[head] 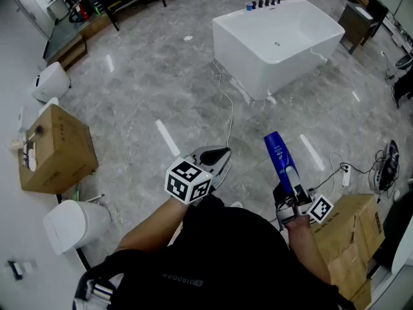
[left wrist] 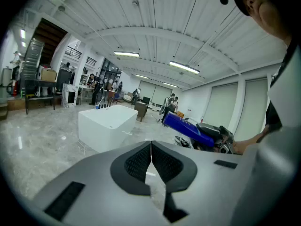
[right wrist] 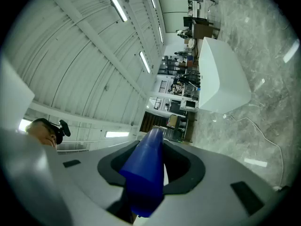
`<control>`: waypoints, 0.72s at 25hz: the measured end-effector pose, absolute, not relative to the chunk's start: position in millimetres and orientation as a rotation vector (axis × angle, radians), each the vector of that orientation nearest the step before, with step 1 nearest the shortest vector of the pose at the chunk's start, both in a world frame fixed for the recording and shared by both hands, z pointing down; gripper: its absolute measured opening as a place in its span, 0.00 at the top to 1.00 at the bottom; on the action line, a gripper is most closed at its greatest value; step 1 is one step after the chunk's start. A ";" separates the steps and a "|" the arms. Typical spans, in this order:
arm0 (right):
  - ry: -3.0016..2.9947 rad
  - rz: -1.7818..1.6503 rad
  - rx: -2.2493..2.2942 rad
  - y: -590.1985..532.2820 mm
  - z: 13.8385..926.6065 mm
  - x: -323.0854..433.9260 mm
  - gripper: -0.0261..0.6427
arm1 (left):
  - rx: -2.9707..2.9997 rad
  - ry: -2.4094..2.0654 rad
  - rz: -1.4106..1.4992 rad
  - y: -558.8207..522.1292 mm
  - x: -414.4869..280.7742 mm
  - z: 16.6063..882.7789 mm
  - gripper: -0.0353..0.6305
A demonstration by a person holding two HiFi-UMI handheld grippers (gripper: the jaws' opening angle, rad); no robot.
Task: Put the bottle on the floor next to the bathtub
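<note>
The blue bottle (head: 279, 157) sticks out forward from my right gripper (head: 288, 197), whose jaws are shut on its lower end; in the right gripper view the bottle (right wrist: 146, 171) fills the gap between the pads. A white bathtub (head: 277, 41) stands on the grey marble floor well ahead of me, also seen as the bathtub (left wrist: 107, 125) in the left gripper view. My left gripper (head: 218, 159) hangs in the air at the middle, jaws shut with nothing between them (left wrist: 151, 160). The bottle (left wrist: 189, 130) shows to its right.
A cardboard box (head: 55, 148) and white bins (head: 74, 226) stand at the left. Another box (head: 348, 234) sits at the right beside a power strip and cables (head: 344, 172). A cable (head: 227, 105) runs from the tub. A dark cabinet (head: 357, 24) stands beyond the tub.
</note>
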State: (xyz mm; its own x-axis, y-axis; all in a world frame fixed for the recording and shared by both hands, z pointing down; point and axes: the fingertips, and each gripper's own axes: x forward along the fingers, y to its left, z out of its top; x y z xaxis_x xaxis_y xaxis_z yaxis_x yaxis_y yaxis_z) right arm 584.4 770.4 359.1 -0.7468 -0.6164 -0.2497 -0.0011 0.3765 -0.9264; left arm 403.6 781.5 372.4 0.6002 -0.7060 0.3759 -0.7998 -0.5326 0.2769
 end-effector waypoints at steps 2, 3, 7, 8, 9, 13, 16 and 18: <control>2.069 -1.381 -0.524 771.8 358.0 584.1 0.70 | 2.410 -1.209 0.292 785.2 403.2 370.4 0.92; 2.070 -1.378 -0.521 772.6 357.6 583.6 0.70 | 2.411 -1.213 0.290 787.2 402.6 369.6 0.92; 2.078 -1.367 -0.511 773.3 355.1 579.8 0.70 | 2.411 -1.244 0.291 795.3 395.3 366.0 0.92; 2.079 -1.363 -0.508 773.4 353.1 579.6 0.70 | 2.409 -1.252 0.292 796.8 393.5 364.6 0.92; 2.082 -1.358 -0.504 773.3 350.3 580.1 0.70 | 2.406 -1.259 0.292 797.4 392.3 362.9 0.92; 2.091 -1.339 -0.494 775.0 342.4 581.3 0.70 | 2.408 -1.271 0.281 799.6 390.6 356.5 0.92; 2.094 -1.331 -0.483 780.5 341.9 580.6 0.70 | 2.415 -1.273 0.277 804.9 391.7 356.5 0.92; 2.091 -1.324 -0.470 782.4 341.7 581.7 0.70 | 2.412 -1.274 0.286 807.3 393.3 358.4 0.92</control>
State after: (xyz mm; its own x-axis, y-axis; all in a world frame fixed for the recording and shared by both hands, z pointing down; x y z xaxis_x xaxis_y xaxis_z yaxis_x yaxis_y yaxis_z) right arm 581.7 782.4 341.7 -0.7496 -0.5869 -0.3060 0.0255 0.4363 -0.8994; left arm 393.3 807.3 358.4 0.5644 -0.7444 0.3569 -0.8255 -0.5067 0.2485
